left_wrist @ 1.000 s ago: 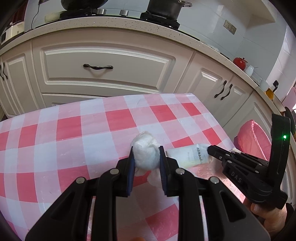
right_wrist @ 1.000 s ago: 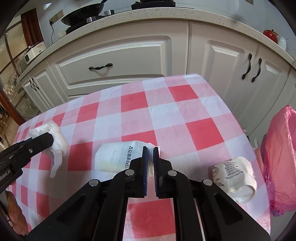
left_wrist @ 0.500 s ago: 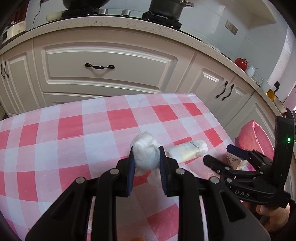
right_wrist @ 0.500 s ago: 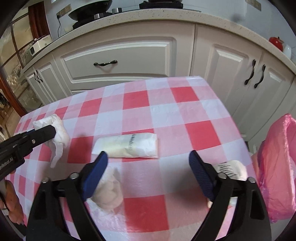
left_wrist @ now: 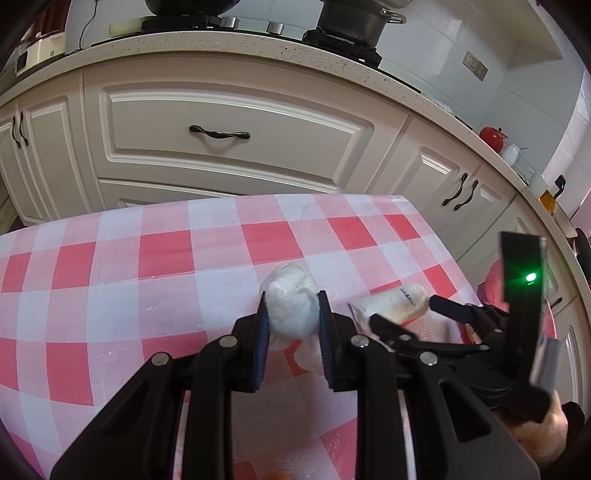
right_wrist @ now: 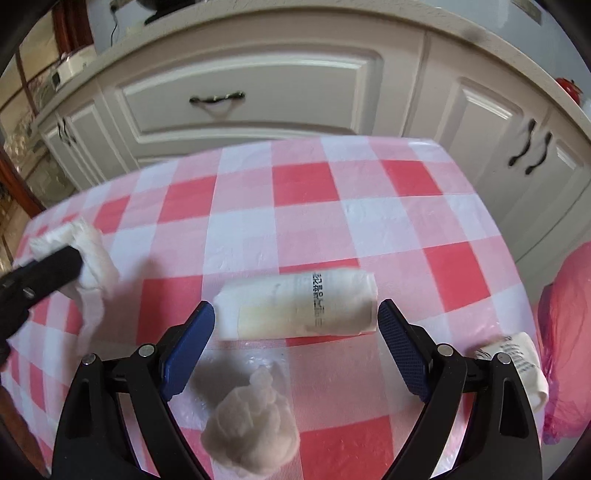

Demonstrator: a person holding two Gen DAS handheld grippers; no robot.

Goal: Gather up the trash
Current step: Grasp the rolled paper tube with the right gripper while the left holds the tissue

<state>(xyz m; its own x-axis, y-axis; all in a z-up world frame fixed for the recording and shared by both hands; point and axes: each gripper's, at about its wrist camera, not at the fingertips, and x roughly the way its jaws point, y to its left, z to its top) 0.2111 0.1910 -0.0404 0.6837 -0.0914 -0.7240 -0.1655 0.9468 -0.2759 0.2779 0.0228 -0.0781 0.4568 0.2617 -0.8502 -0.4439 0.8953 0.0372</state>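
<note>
My left gripper [left_wrist: 291,314] is shut on a crumpled white tissue wad [left_wrist: 291,304] and holds it over the red-and-white checked tablecloth [left_wrist: 147,258]; it also shows in the right wrist view [right_wrist: 86,258]. My right gripper [right_wrist: 295,325] is open wide, its blue pads on either side of a rolled white wrapper with black print [right_wrist: 299,304], which lies on the cloth. The wrapper also shows in the left wrist view [left_wrist: 393,304]. Another tissue wad [right_wrist: 251,432] lies under the right gripper. A crumpled printed paper cup [right_wrist: 521,365] lies at the table's right edge.
A pink trash bag [right_wrist: 569,332] hangs off the table's right side. White kitchen cabinets [left_wrist: 229,136] with dark handles stand behind the table. A counter with pots [left_wrist: 351,18] runs above them.
My right gripper opened from shut, then moved forward so its pads flank the rolled wrapper. The left gripper kept its hold on the tissue wad and barely moved.
</note>
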